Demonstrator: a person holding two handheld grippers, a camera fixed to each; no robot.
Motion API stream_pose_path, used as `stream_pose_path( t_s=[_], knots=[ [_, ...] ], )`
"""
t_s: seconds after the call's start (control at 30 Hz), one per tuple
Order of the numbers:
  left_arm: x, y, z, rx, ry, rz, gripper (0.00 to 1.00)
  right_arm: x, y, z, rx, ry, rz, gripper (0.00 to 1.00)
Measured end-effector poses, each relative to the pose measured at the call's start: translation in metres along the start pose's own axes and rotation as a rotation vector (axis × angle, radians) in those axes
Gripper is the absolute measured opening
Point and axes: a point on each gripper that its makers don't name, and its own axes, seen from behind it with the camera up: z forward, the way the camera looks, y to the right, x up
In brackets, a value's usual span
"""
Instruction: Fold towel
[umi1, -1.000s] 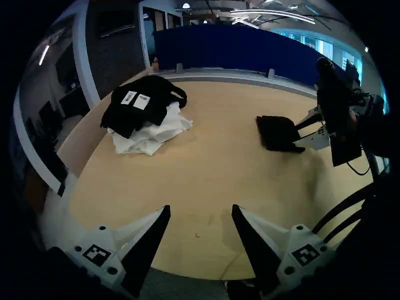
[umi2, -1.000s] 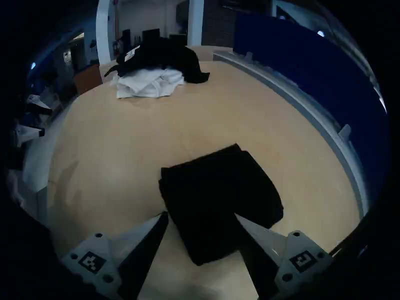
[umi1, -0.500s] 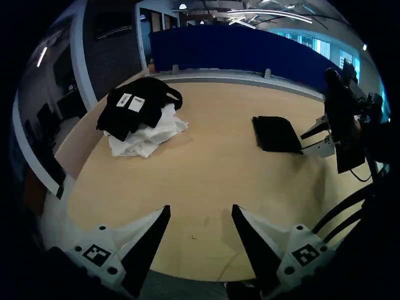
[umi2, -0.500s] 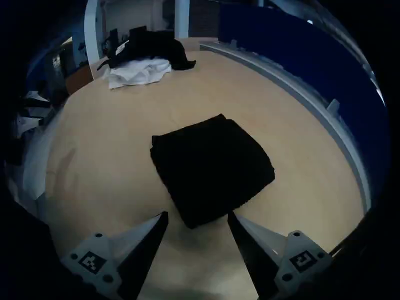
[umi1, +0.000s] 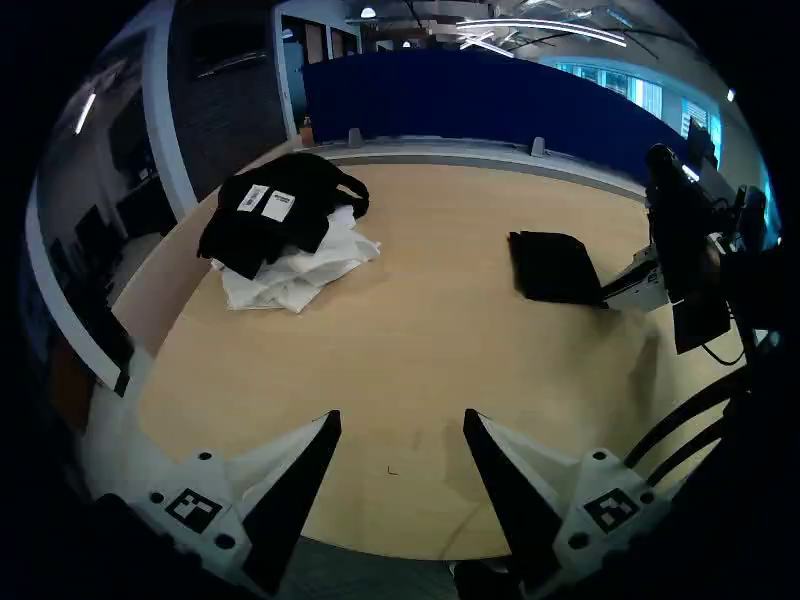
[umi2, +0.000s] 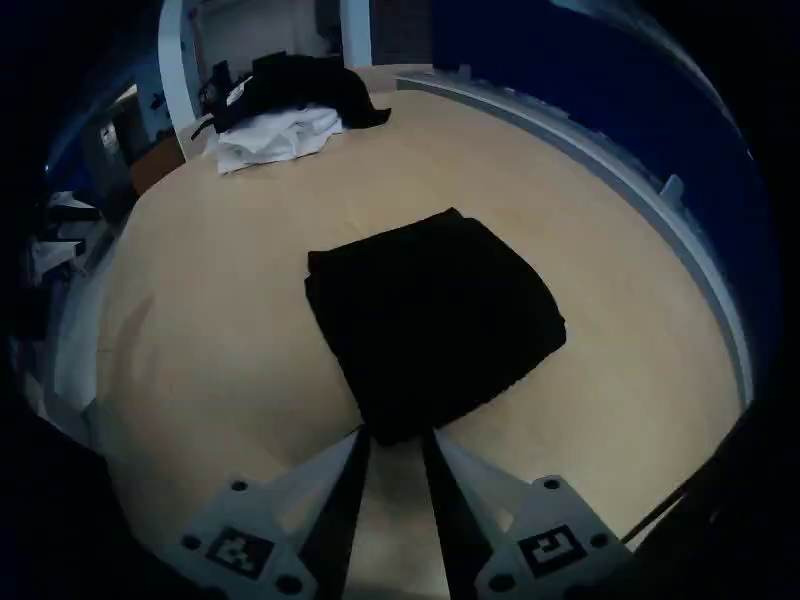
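Black towel (umi2: 435, 310): folded, flat on table (umi2: 230, 300).
Right gripper (umi2: 395, 437): jaws narrow, pinching towel's near corner.
Left gripper (umi1: 400, 415): jaws wide, nothing between.
Cloth pile (umi1: 285, 240): well apart.

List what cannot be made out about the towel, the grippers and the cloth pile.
- Right gripper view: whether the right gripper actually pinches the black towel. Its nearly closed jaws meet the dark near corner, and contact is unreadable.
- Both views: the towel's layers, because the cloth is uniformly black.
- Left gripper view: the tags on the cloth pile are too small to read.
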Motion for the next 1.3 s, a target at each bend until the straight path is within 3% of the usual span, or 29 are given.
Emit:
stream_pose_path(
  t_s=[0.27,0.5,0.97,1.17,1.3],
  knots=[
    [0.001,-0.002,0.0,0.002,0.001,-0.003,0.91,-0.004,0.002,-0.004,-0.042,0.0,0.01,0.39],
    [0.001,-0.001,0.0,0.001,0.002,0.001,0.91,-0.008,-0.002,-0.002,-0.039,-0.004,0.033,0.41],
    [0.0,-0.003,0.001,0.002,0.002,0.002,0.91,-0.01,0.0,0.001,-0.044,-0.01,0.047,0.12],
    [0.001,-0.003,0.0,0.002,0.002,0.002,0.91,-0.004,0.006,0.0,-0.057,0.013,0.063,0.02],
    [0.002,-0.003,0.0,0.001,0.003,0.002,0.91,0.0,0.012,-0.001,-0.071,0.031,0.071,0.02]
  ],
)
